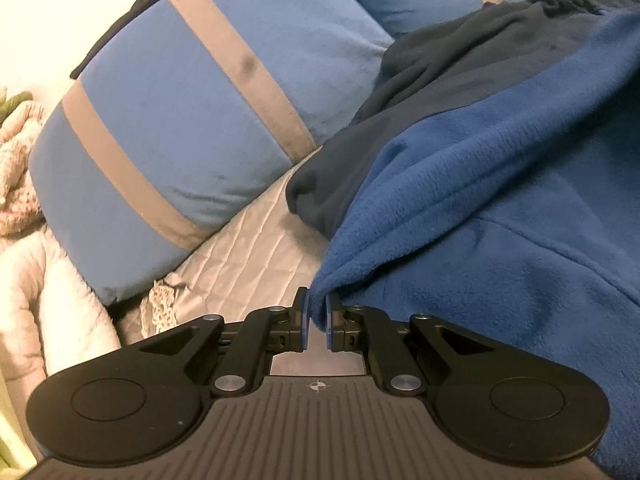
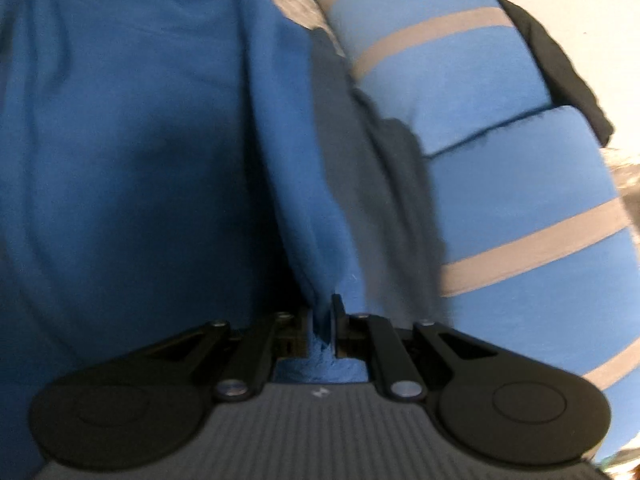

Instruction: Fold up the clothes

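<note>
Folding looks barely begun: blue fleece garment lies rumpled on the bed beside striped pillows. Left gripper has its fingers clamped on one edge, right gripper on another; no neat fold shows yet.

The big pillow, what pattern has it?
Blue with grey stripes, clearest in the left wrist view.

- You see a blue pillow with grey stripes on a quilted grey bedspread.
- Left of that pillow, a pale crumpled blanket sits below a white wall.
</note>
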Demonstrator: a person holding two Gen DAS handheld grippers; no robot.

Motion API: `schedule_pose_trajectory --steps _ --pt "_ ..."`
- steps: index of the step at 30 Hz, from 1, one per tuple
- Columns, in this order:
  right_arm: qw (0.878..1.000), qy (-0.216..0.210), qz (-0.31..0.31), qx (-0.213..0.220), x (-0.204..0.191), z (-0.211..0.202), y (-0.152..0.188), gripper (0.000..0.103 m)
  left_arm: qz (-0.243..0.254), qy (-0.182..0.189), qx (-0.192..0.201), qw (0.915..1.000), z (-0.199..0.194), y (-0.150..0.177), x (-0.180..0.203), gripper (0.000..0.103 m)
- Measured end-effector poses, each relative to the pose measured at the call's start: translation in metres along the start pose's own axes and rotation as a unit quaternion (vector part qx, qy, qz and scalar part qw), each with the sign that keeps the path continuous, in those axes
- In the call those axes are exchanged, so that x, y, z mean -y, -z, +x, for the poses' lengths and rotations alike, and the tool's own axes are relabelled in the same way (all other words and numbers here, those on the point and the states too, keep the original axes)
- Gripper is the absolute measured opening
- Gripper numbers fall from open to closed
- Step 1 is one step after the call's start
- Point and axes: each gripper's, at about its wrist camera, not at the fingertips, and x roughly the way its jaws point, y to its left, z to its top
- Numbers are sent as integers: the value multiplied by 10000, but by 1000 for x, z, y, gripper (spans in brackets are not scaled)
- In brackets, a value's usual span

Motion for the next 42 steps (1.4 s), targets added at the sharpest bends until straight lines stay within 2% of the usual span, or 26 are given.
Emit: schedule_pose_trajectory --steps 2,3,4,6,8,10,13,15,17,18,19,25,27,28,31,34,38,42 --pt "9995 -293 75 94 -12 -3 3 12 -8 -19 -27 10000 1 0 1 9" --pt "9992 -367 78 118 -17 -4 4 21 4 -27 -25 10000 0 0 1 10" --pt "9993 -340 44 125 -21 -5 6 35 16 -32 -21 10000 0 0 1 10" --pt "9999 -71 -104 107 -29 -5 10 46 9 -35 0 10000 -1 0 1 11" --pt "9989 344 -331 40 -36 -4 17 75 -18 -31 15 10000 -1 1 0 11" --pt "9964 678 -510 -17 -40 -1 23 80 -71 -10 18 10000 0 1 -1 11" --pt "9962 731 -483 -31 -41 3 29 79 -226 44 -11 9997 1 1 -3 11" --pt "9945 862 -594 -71 -45 9 31 74 -350 94 -31 9993 1 1 -5 11" --pt "9928 908 -772 -119 -44 13 31 42 -434 133 3 9990 -2 1 -8 11" --pt "9913 955 -898 -136 -42 14 31 40 -453 146 38 9989 -3 1 -9 11" --pt "9889 1050 -1035 -158 -36 13 30 24 -462 154 75 9988 -5 0 -10 11" --pt "9680 1847 -1673 -296 22 1 28 19 -486 187 320 9981 -11 0 -15 11" --pt "9611 1894 -1972 -398 23 -1 32 17 -377 148 372 9985 -12 0 -12 11" --pt "9610 1813 -2039 -447 21 -1 34 17 -319 132 378 9987 -11 1 -10 11" --pt "9751 999 -1875 -639 -2 7 41 15 -233 129 367 9990 -11 3 -6 11" --pt "9863 364 -1449 -706 -21 13 45 15 75 39 455 9989 -13 7 1 12" --pt "9918 39 -1011 -775 -26 13 48 14 520 -143 670 9963 -18 13 11 14" --pt "9858 -3 -1377 -962 -29 6 51 13 752 -208 892 9930 -25 18 16 17"
